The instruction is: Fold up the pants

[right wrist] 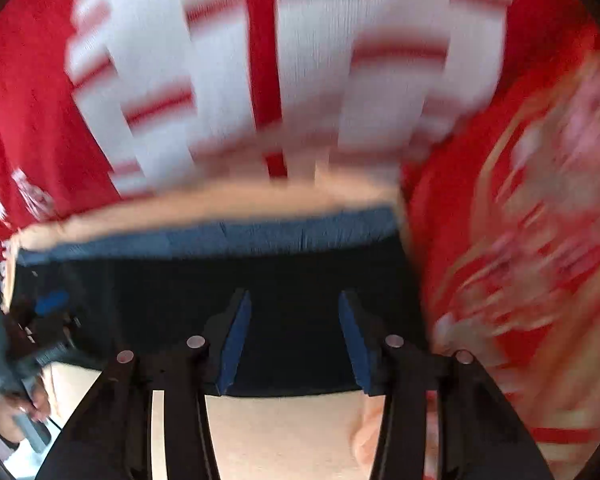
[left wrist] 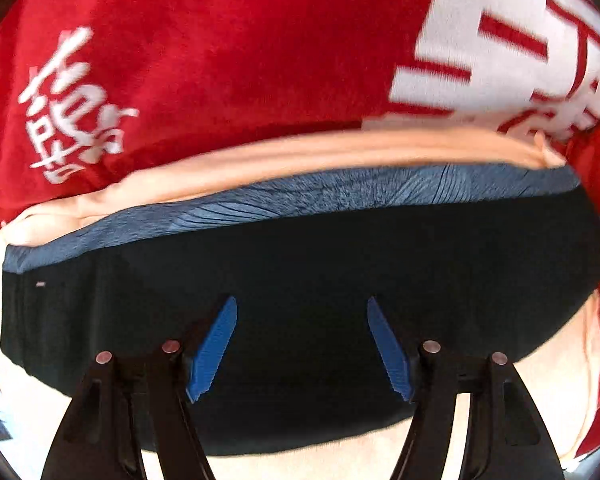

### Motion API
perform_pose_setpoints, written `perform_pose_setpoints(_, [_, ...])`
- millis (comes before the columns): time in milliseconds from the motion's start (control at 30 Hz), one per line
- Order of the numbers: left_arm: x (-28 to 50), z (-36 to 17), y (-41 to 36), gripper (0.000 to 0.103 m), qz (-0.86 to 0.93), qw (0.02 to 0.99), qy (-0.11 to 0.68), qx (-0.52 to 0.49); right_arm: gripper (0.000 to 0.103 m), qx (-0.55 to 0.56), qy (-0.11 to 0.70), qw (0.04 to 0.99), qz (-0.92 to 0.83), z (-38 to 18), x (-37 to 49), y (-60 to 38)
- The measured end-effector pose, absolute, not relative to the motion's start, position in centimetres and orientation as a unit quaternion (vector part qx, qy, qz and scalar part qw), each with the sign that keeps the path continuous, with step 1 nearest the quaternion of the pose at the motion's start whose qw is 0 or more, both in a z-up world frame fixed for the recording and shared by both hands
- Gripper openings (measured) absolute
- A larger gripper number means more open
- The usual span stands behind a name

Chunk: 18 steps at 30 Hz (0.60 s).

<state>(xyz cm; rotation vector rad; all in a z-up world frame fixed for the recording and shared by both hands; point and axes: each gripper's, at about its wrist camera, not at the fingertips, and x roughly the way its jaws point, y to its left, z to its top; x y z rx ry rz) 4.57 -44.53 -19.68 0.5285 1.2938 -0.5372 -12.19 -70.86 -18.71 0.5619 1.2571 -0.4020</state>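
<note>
The pants [left wrist: 300, 264] are peach-coloured with a black band and a blue-grey elastic waist strip. They lie folded on a red cloth, filling the lower half of both views. My left gripper [left wrist: 302, 312] is open, its blue pads [left wrist: 216, 344] spread just above the black band. My right gripper [right wrist: 294, 304] is open over the same black band [right wrist: 292, 280], with peach fabric below it. The left gripper [right wrist: 48, 312] shows at the left edge of the right wrist view, held in a hand.
A red cloth [left wrist: 220, 48] with large white printed characters [left wrist: 500, 32] covers the surface beyond the pants. The right wrist view is motion-blurred, with a red-and-pale patterned area [right wrist: 540, 240] on the right.
</note>
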Motion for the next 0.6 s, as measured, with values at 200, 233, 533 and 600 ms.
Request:
perform_pose_setpoints(200, [2.9, -20.6, -42.9, 0.069, -0.243, 0.723, 0.595, 0.253, 0.052, 0.377, 0.538, 0.736, -0.165, -21.4, -18.8, -68.9])
perform_pose_setpoints(233, [2.9, -20.8, -42.8, 0.069, -0.246, 0.721, 0.596, 0.255, 0.052, 0.382, 0.538, 0.733, -0.169, -21.8, -19.3, -68.6])
perform_pose_setpoints(533, [3.2, -21.0, -42.8, 0.069, -0.247, 0.723, 0.59, 0.26, 0.05, 0.48, 0.474, 0.707, -0.212, -23.9, -20.3, -69.2])
perform_pose_setpoints(600, [3.1, -20.9, -43.0, 0.069, -0.247, 0.721, 0.591, 0.264, 0.01, 0.476, 0.485, 0.699, -0.223, -24.0, -19.4, -69.6])
